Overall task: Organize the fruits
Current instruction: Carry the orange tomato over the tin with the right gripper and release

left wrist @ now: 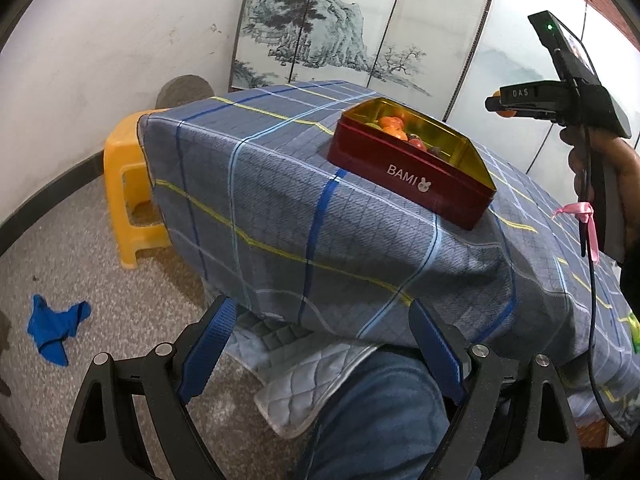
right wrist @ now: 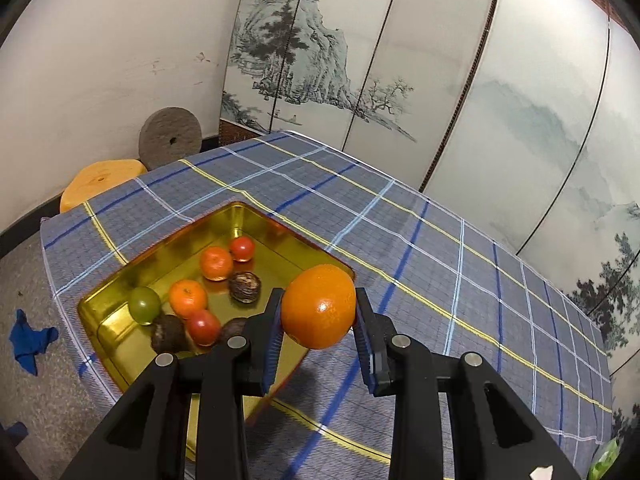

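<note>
The right gripper [right wrist: 318,320] holds a round, glossy orange fruit [right wrist: 319,306] between its blue ribbed pads [right wrist: 273,334], the jaws drawn in narrow on its two sides. The fruit hangs in the air over the near right corner of the open red metal tin with a gold lining [right wrist: 104,332], clear of the tin's floor.

In the left wrist view the left gripper [left wrist: 322,344] stands with its jaws wide and nothing between them — below it lie a leg in blue jeans [left wrist: 384,420] and the hanging edge of the blue plaid quilted tablecloth [left wrist: 280,200].

Inside the tin, nearest the right gripper, sit two dark brown wrinkled fruits [right wrist: 168,334], one of them half hidden behind the finger, with a small red fruit [right wrist: 203,327] between them. Just beyond are a green round fruit [right wrist: 144,305] and a small orange mandarin [right wrist: 187,298], side by side. Farther in lie a brown walnut-like ball [right wrist: 245,287], a second mandarin [right wrist: 216,263] and another red fruit [right wrist: 242,249] — the last nearest the tin's far corner.

The tin stands near the left edge of the cloth-covered table; its red side bears the word BAMI [left wrist: 402,170] in white.

On the speckled floor left of the table lies a crumpled blue cloth [right wrist: 30,340]. Farther off an orange plastic stool [left wrist: 128,184] stands at the table's corner, a grey stone disc with a hole [right wrist: 171,142] leans on the white wall, and a folding screen painted with ink mountains and pines [right wrist: 320,64] closes the back.
</note>
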`<state>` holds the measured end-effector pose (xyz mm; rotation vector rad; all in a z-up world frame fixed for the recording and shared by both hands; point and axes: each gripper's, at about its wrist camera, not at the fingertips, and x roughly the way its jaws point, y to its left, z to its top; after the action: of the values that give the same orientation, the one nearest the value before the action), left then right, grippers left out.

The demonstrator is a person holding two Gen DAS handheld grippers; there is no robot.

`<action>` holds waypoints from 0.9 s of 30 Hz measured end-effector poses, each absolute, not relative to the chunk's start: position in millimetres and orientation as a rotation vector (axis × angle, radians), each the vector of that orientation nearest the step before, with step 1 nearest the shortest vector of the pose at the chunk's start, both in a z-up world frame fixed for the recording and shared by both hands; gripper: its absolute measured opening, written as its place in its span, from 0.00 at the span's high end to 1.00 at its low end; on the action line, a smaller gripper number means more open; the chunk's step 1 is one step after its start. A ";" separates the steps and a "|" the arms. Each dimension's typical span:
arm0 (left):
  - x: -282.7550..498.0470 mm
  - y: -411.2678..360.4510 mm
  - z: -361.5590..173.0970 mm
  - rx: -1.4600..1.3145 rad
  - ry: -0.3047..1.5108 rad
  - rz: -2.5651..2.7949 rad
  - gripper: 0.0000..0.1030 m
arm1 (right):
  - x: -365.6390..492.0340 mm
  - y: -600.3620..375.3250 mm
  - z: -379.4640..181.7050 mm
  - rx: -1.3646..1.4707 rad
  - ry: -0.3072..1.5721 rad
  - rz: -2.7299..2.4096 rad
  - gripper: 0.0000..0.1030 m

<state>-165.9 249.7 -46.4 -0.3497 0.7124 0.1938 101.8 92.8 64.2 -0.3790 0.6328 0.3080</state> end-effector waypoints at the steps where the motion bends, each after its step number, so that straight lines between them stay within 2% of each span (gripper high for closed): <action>1: -167.3 250.6 -46.7 -0.351 0.711 0.194 0.14 | 100.4 94.3 65.4 -0.379 0.632 0.310 0.72; 13: -177.8 264.1 -52.8 -0.387 0.715 0.214 0.14 | 102.3 111.6 72.3 -0.311 0.690 0.390 0.72; 27: -175.4 265.7 -63.5 -0.407 0.749 0.209 0.14 | 95.4 107.8 33.0 -0.280 0.819 0.472 0.71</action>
<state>-175.4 265.7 -63.5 -0.4071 0.7490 0.2091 95.4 107.8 33.0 -0.2805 0.8188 0.4723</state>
